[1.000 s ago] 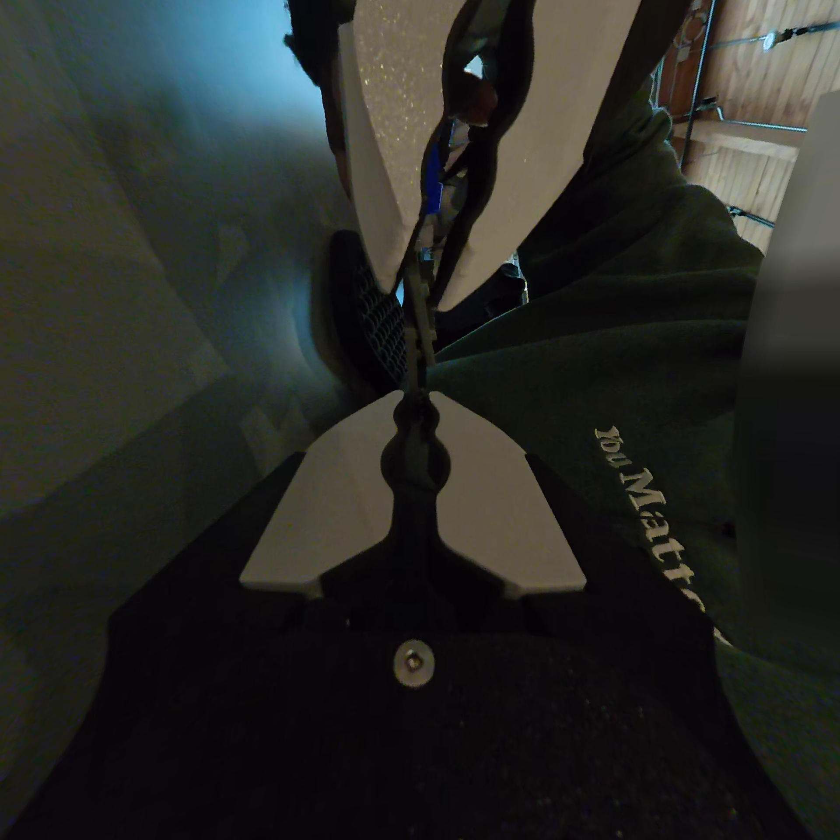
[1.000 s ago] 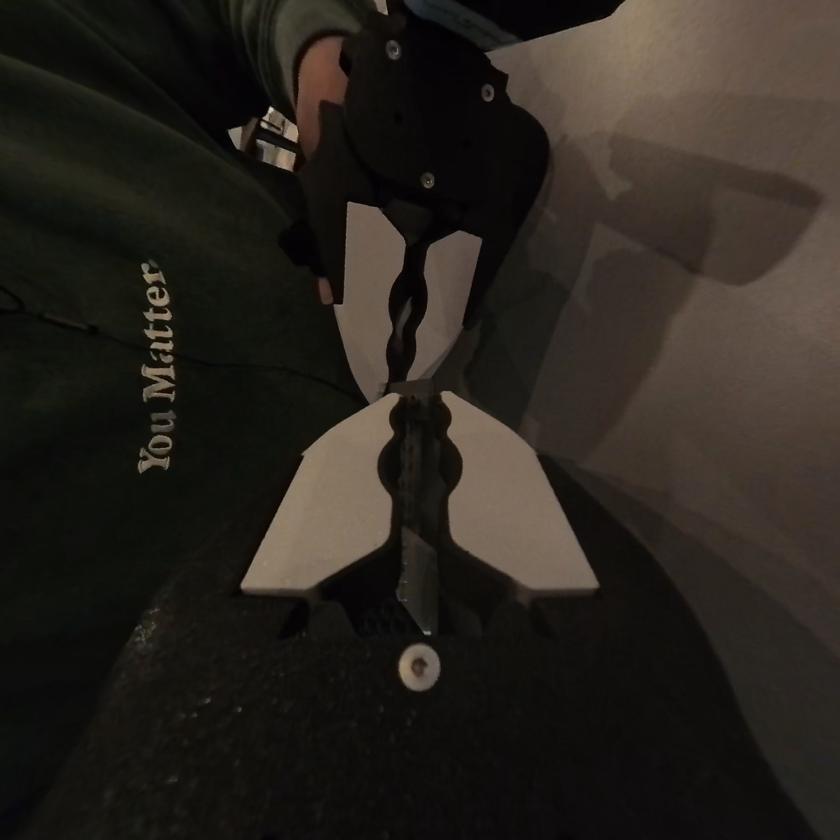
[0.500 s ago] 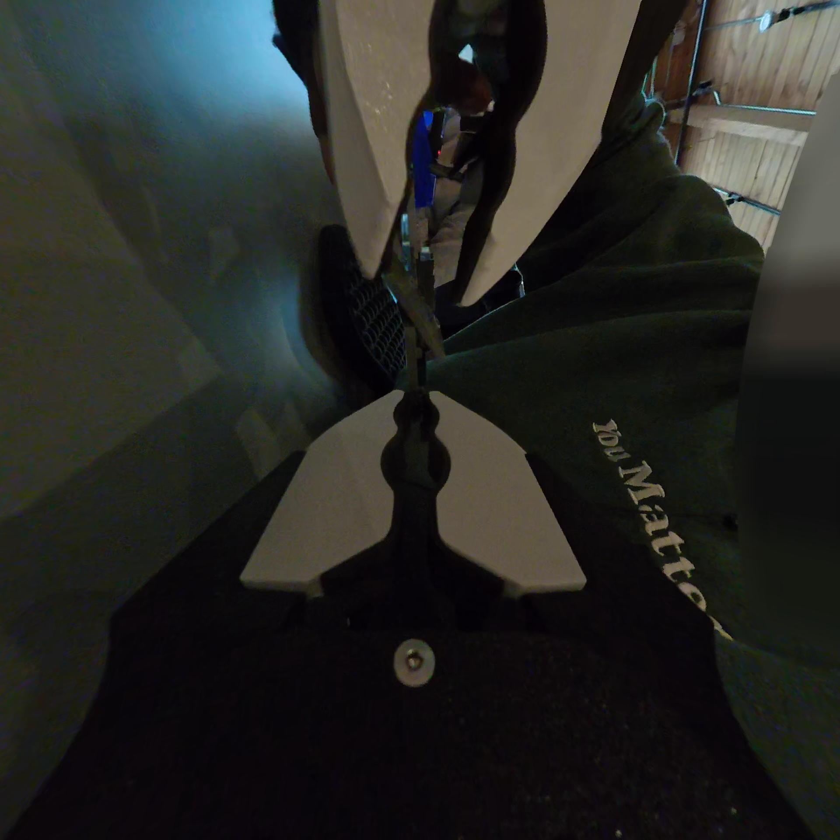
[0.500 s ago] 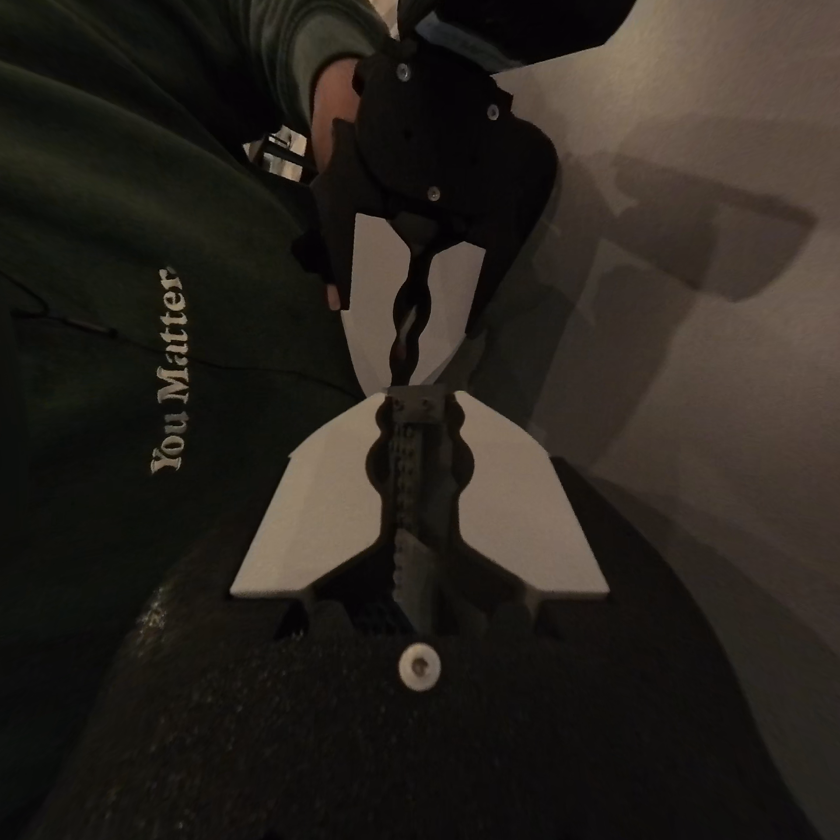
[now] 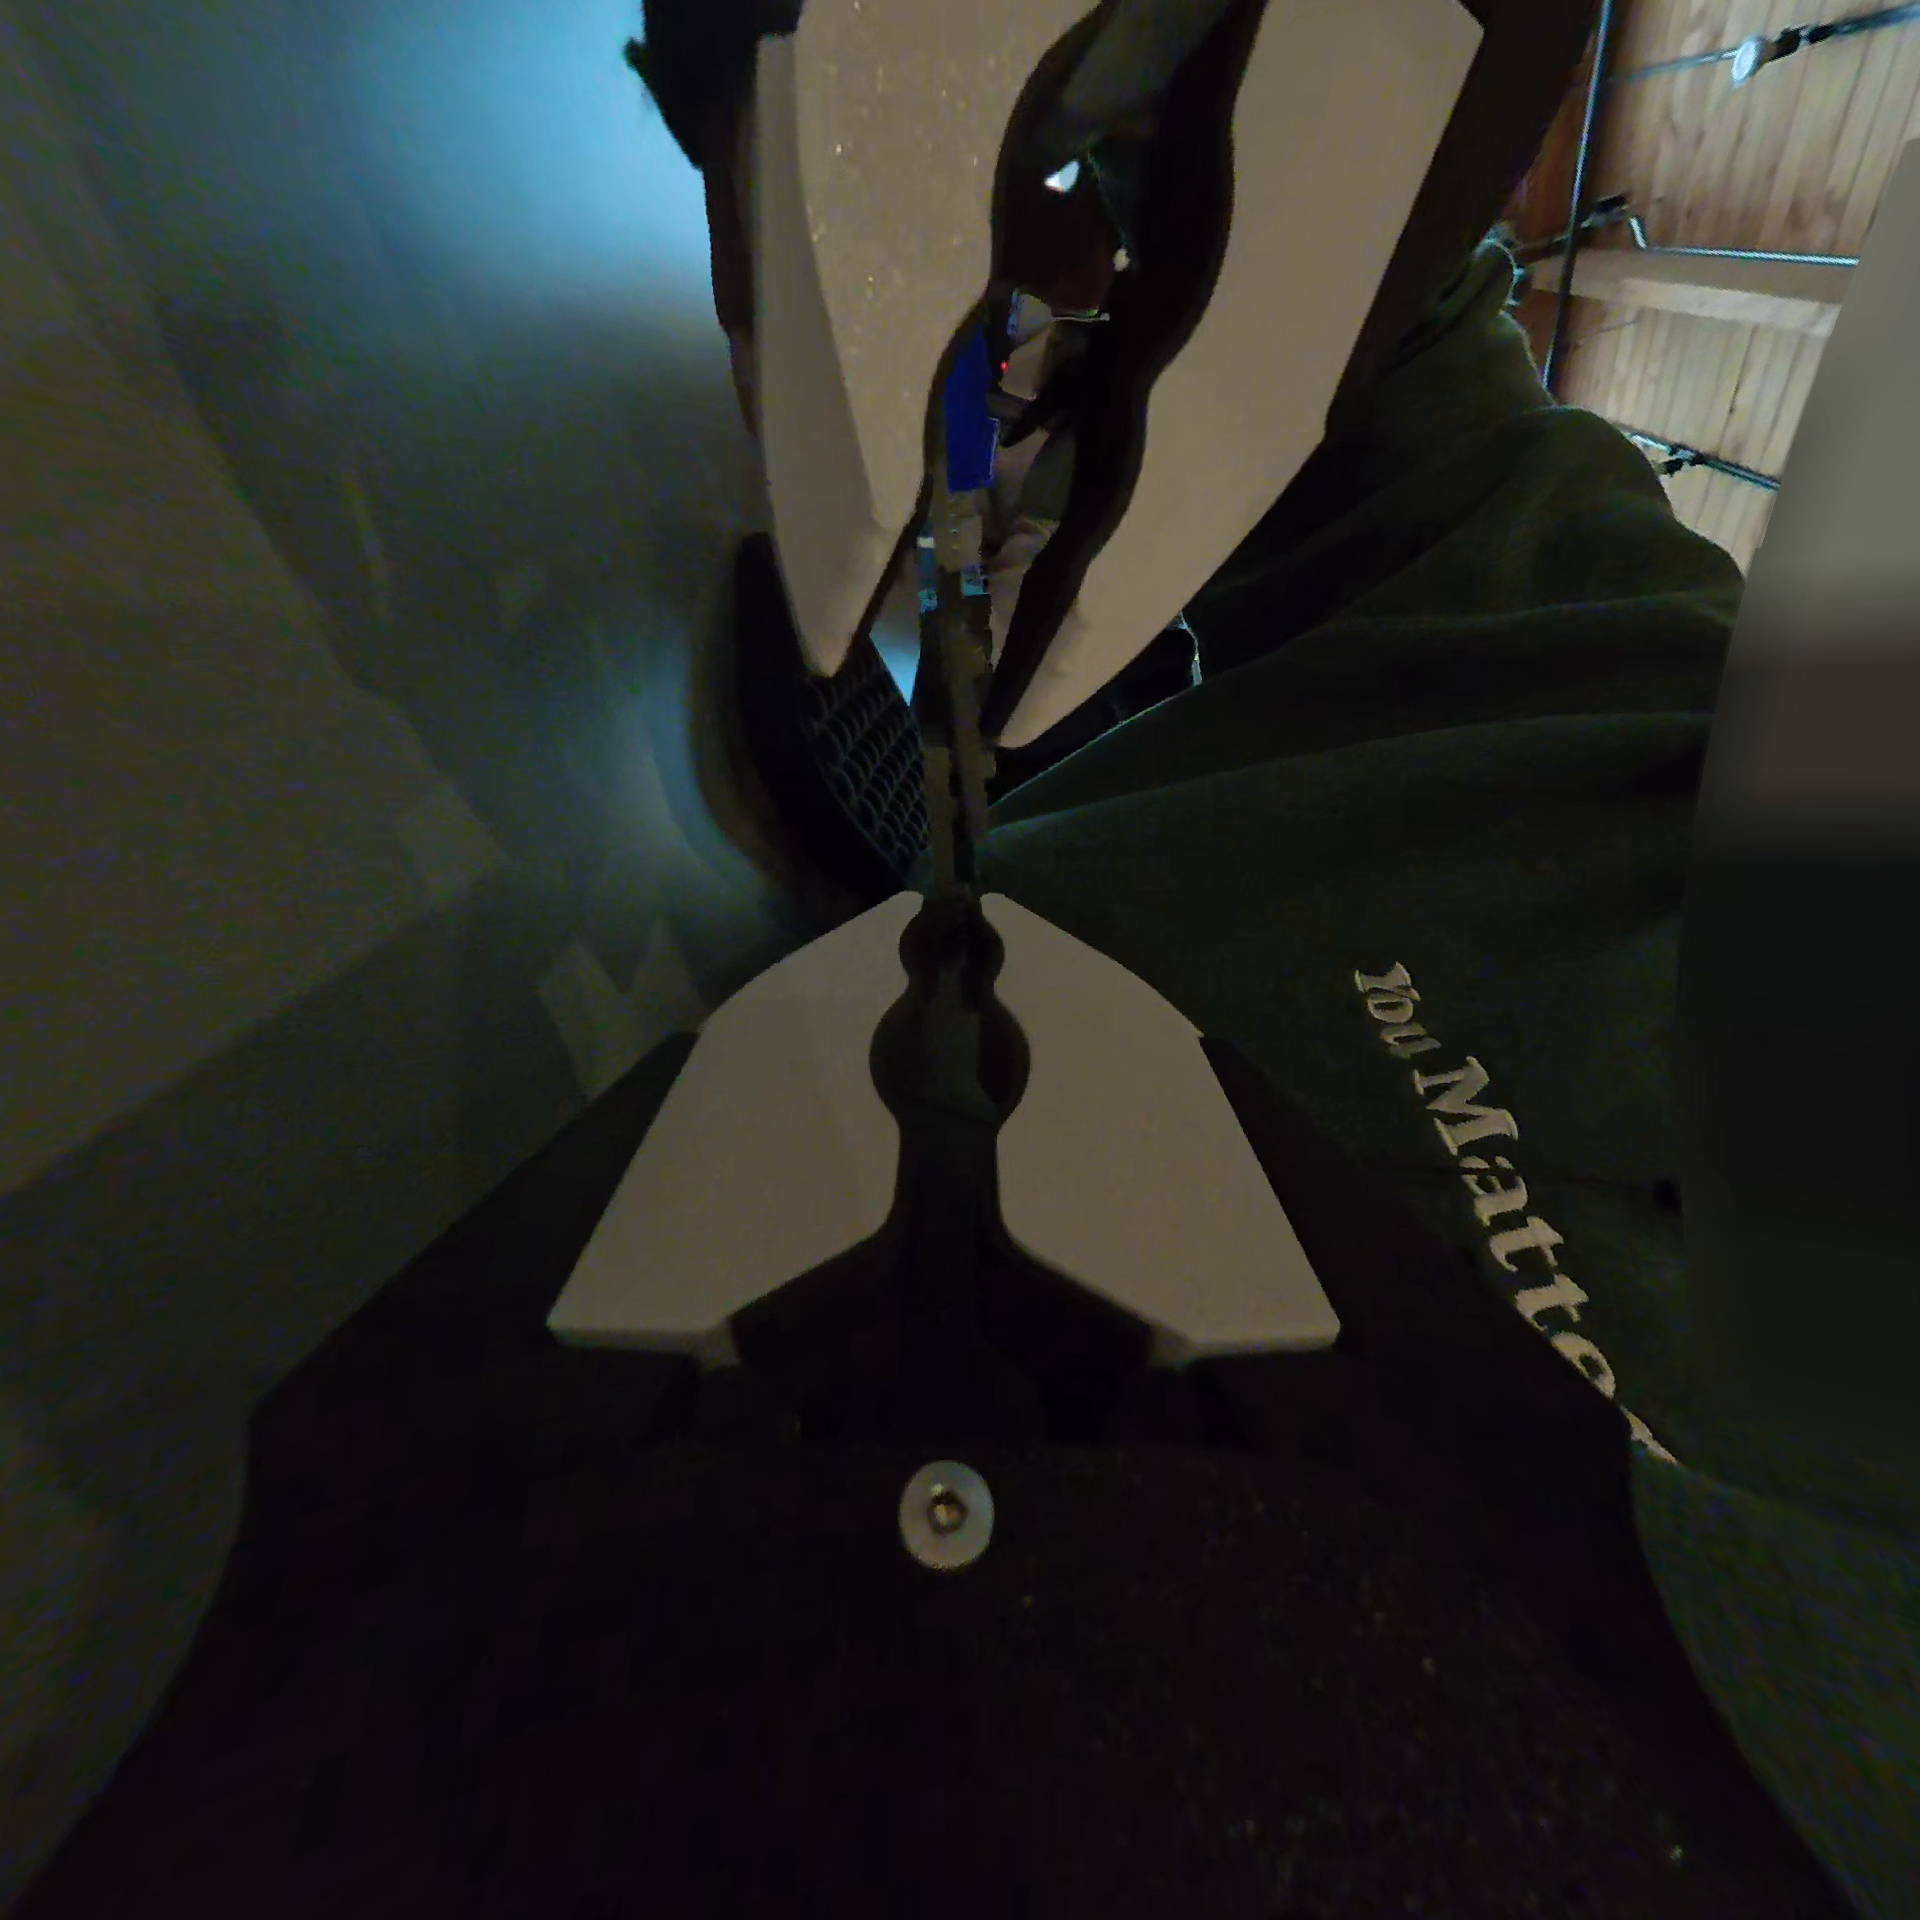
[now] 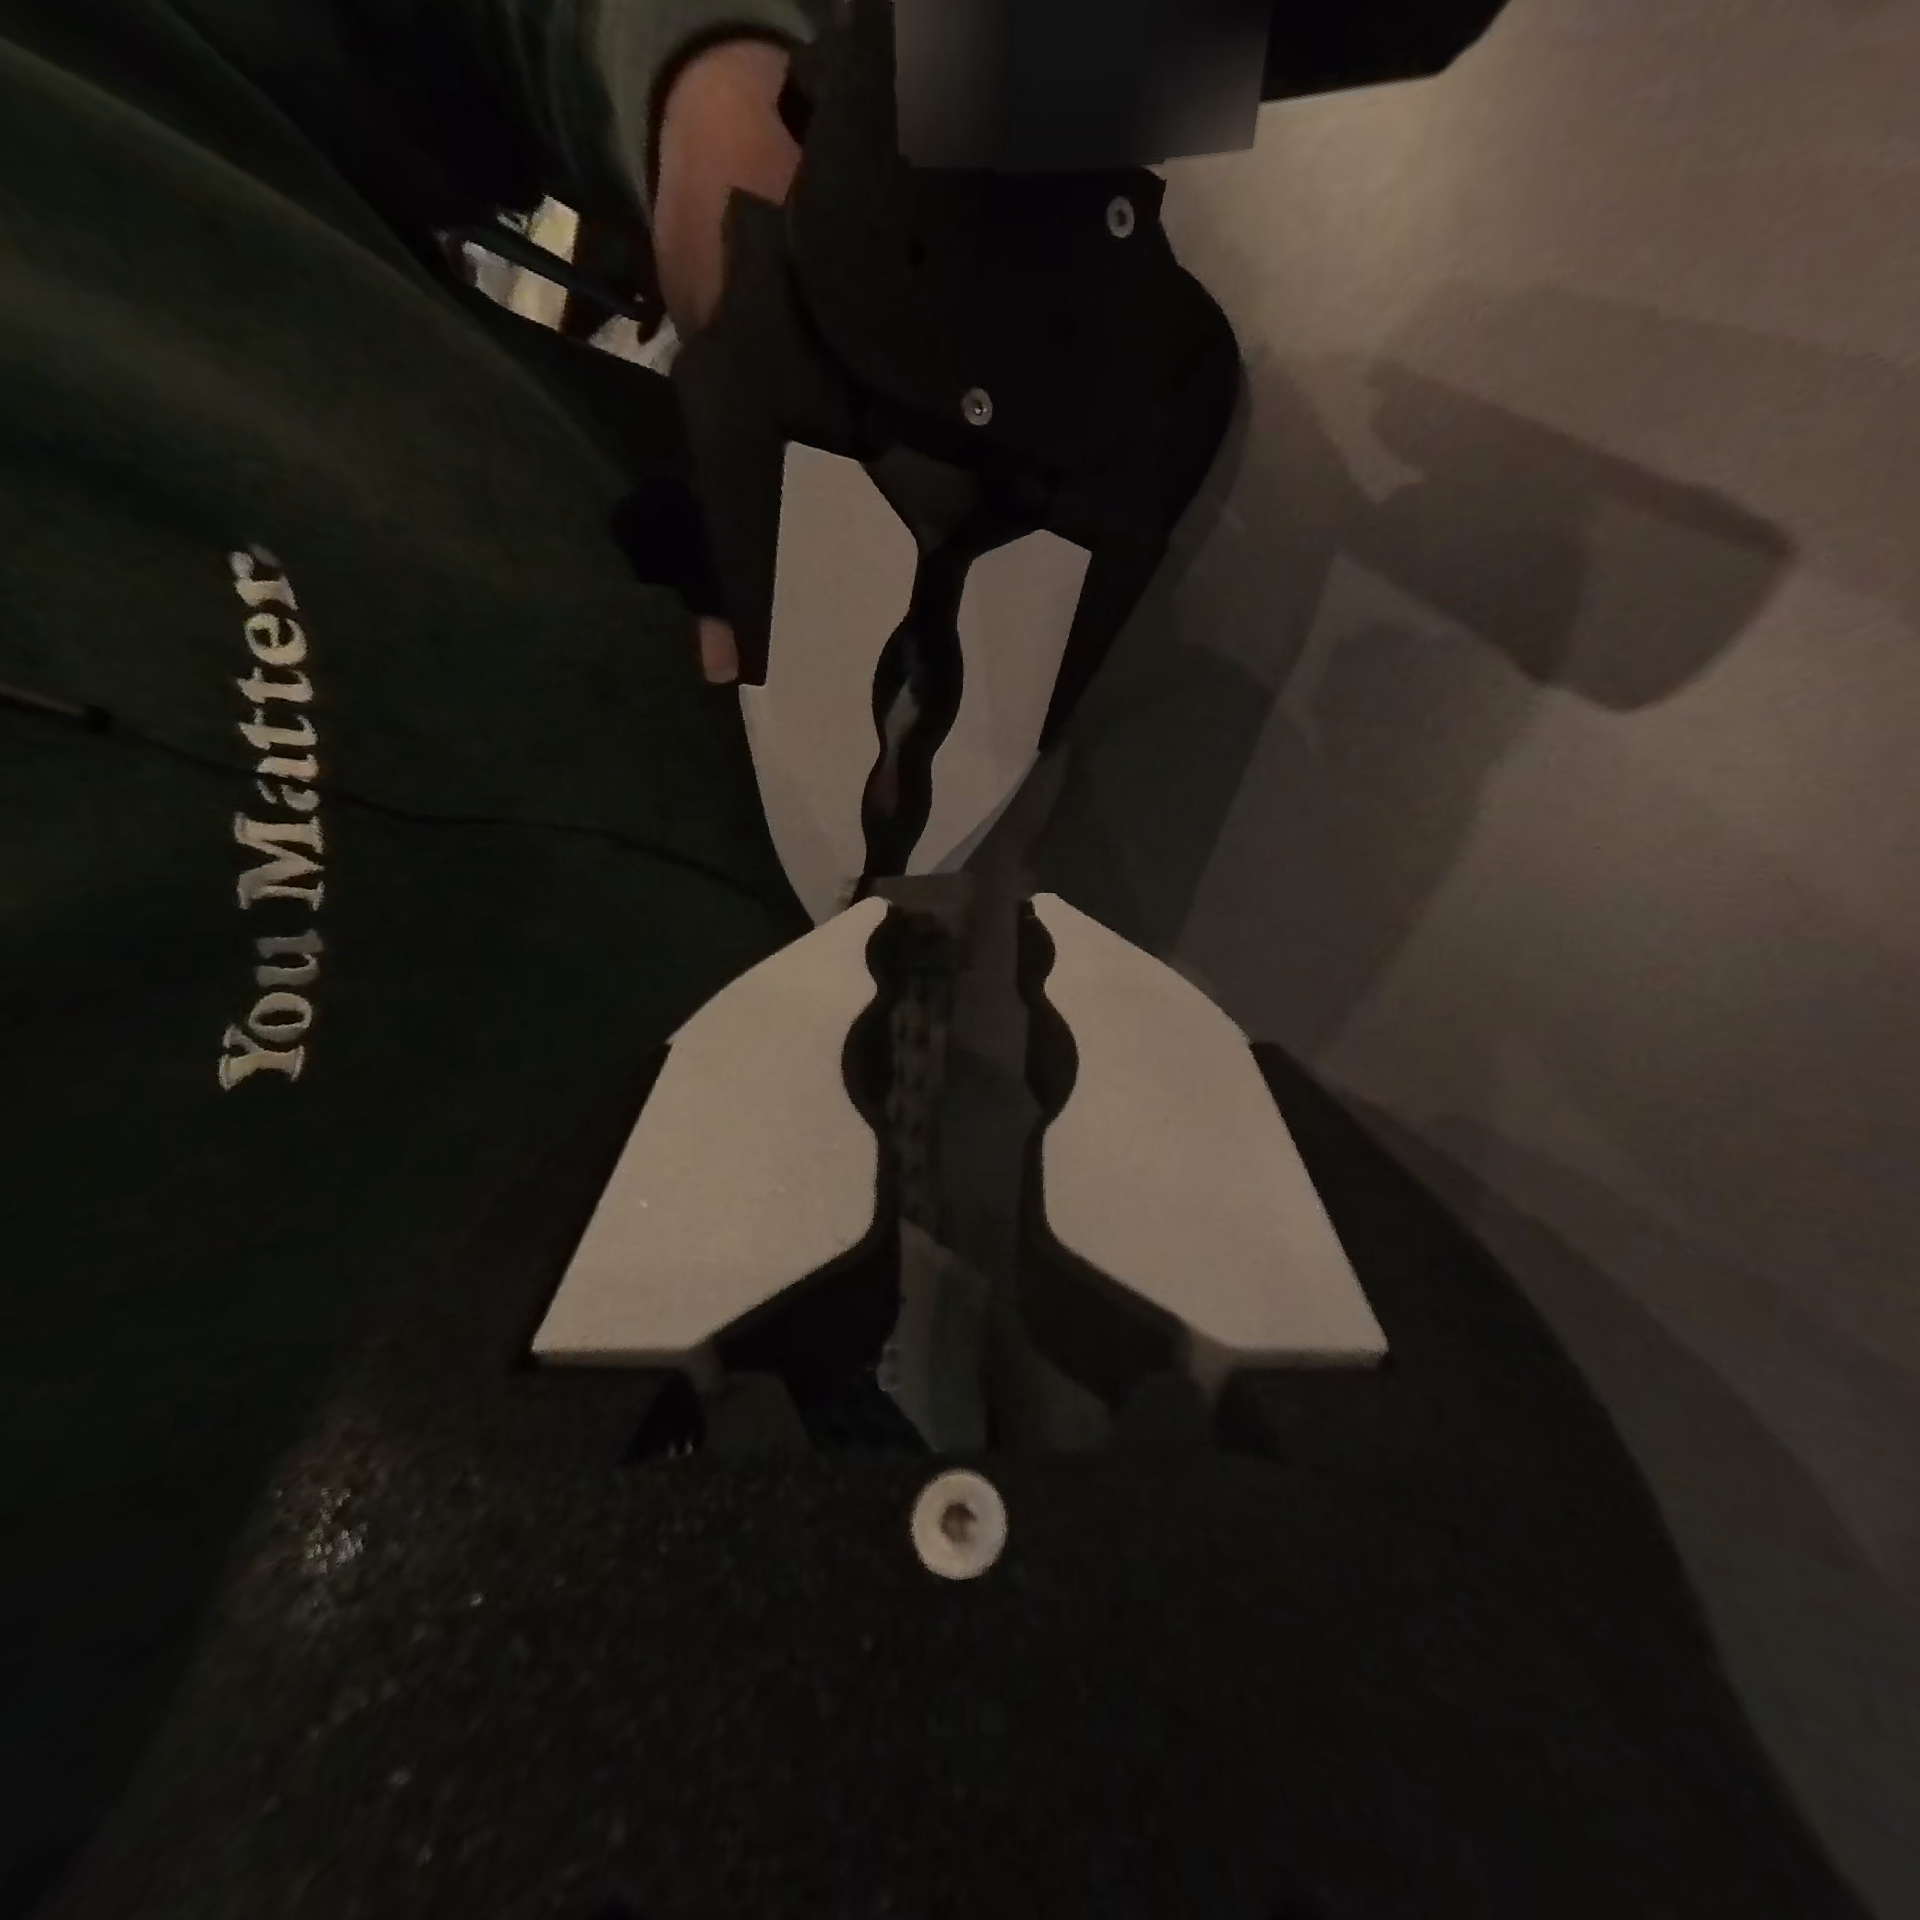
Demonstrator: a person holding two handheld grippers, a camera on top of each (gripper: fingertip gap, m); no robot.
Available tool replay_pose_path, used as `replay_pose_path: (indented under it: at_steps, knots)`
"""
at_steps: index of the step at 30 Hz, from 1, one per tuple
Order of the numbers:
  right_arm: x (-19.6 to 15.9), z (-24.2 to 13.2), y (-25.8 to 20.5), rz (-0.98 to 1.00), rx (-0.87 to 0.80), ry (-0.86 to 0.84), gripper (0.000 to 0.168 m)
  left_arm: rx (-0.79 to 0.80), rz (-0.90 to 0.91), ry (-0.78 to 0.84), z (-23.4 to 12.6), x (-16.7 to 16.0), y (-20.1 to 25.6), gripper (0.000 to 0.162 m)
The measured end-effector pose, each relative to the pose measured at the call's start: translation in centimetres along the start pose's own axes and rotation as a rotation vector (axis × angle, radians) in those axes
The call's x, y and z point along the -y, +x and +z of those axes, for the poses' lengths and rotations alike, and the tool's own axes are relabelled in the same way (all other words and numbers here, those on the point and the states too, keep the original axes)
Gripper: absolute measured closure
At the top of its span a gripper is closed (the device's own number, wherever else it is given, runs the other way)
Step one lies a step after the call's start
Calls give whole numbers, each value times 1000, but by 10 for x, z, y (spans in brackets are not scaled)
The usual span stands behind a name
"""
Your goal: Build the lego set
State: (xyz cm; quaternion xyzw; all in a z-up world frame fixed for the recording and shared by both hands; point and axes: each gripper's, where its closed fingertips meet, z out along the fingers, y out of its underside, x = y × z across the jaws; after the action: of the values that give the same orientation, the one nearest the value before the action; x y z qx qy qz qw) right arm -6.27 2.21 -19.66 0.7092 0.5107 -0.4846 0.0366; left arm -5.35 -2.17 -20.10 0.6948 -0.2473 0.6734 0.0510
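Note:
Both grippers are held up in the air, tip to tip, in front of a person's chest. A thin grey studded lego plate (image 5: 954, 790) runs edge-on between them. My left gripper (image 5: 951, 914) is shut on the plate's near end. My right gripper (image 5: 930, 707) faces it from above with the plate's other end in its jaws. In the right wrist view the plate (image 6: 920, 1039) fills the gap of my right gripper (image 6: 961, 914), and the left gripper (image 6: 883, 878) pinches its far tip. A blue part (image 5: 971, 416) shows deep between the right fingers.
A person's dark green sweatshirt (image 5: 1351, 831) fills one side, close to both grippers. A hand (image 6: 717, 208) holds the left gripper's body. A plain wall (image 6: 1558, 935) with shadows lies behind, and wooden boards with metal rods (image 5: 1714, 260) at the top right. Tip to tip, the grippers are about 4 centimeters apart.
The right gripper's jaws stand a little wider around the plate than a second ago. The plate tilted briefly and is straight again. The left gripper looks closer in the right wrist view.

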Motion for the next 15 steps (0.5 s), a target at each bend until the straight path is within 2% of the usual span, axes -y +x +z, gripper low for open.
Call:
replay_pose_path:
  at_steps: [15]
  knots:
    - [0, 1, -4, -42, -13, -37, 145, 2, 22, -8, -2, -5, 3, 157]
